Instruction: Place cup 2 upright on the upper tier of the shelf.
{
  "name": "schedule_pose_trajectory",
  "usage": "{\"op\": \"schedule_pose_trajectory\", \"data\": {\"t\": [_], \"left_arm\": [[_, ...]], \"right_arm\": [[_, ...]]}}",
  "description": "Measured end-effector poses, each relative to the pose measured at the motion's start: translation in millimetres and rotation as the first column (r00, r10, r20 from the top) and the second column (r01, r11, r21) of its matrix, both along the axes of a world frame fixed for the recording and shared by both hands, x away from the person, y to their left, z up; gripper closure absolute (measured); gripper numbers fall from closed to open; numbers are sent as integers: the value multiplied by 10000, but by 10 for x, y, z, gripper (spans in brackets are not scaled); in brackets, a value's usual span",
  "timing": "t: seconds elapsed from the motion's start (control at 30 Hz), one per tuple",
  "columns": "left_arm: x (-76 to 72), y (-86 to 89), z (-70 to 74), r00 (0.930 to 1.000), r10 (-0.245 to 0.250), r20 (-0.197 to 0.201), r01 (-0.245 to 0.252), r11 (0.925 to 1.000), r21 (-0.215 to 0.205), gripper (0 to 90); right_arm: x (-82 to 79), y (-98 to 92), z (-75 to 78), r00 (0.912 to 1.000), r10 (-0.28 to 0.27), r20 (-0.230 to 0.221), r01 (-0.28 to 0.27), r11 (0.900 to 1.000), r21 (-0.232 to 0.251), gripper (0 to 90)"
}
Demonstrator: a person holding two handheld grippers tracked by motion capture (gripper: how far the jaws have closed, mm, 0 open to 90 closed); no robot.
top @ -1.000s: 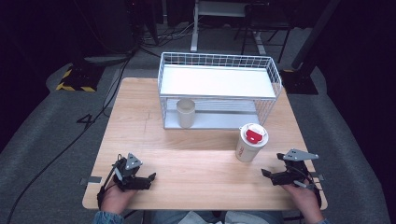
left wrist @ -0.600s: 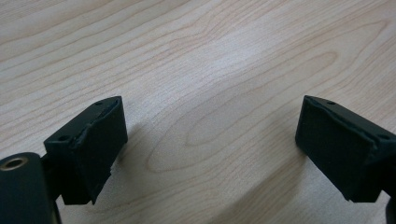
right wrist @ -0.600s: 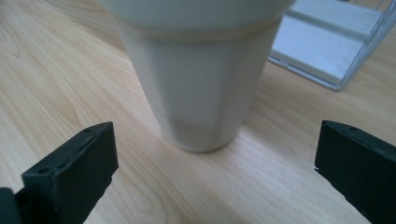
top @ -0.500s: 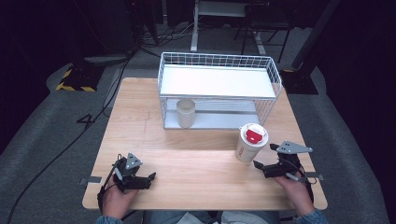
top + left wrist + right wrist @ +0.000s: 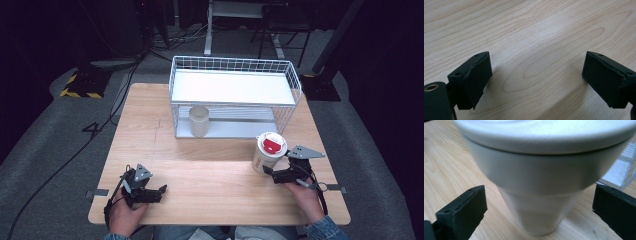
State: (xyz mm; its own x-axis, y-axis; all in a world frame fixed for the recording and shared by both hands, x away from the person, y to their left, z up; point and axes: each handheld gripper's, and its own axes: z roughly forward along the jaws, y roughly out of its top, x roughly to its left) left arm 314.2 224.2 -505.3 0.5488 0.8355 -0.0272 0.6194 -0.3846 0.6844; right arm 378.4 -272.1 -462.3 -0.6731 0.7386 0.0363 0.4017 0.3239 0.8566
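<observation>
A white paper cup (image 5: 267, 152) with a red patch on its lid stands upright on the wooden table (image 5: 210, 165), just in front of the wire rack. My right gripper (image 5: 268, 172) is at the cup's right side, open, its jaws wide apart. In the right gripper view the cup (image 5: 541, 182) looms close, its base between the spread jaws and apart from both pads. A second, plain beige cup (image 5: 198, 120) stands on the lower shelf of the rack. My left gripper (image 5: 159, 192) rests near the front left of the table, open over bare wood (image 5: 536, 50).
The white wire rack (image 5: 232, 95) with two shelves takes up the back half of the table. Cables and dark stands lie on the floor beyond. Bare wood stretches between the two grippers along the front edge.
My right gripper has moved left and forward along the table toward the red-lidded cup, which now sits between its jaws. The left gripper has stayed where it was.
</observation>
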Motion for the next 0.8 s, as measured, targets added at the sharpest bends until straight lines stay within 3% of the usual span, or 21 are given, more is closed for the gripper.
{"op": "schedule_pose_trajectory", "data": {"t": [0.27, 0.57, 0.8], "left_arm": [[0, 0, 0, 10000, -1, 0, 1, 10000, -2, 96], [0, 0, 0, 10000, -1, 2, 1, 10000, 3, 96], [0, 0, 0, 10000, 1, 1, -1, 10000, -2, 96]], "right_arm": [[78, 81, -37, 9992, -361, 191, 352, 9984, 440, 0], [125, 160, -76, 9979, -573, 317, 559, 9975, 433, 11], [107, 193, -90, 9959, -688, 594, 652, 9960, 605, 118]]}}
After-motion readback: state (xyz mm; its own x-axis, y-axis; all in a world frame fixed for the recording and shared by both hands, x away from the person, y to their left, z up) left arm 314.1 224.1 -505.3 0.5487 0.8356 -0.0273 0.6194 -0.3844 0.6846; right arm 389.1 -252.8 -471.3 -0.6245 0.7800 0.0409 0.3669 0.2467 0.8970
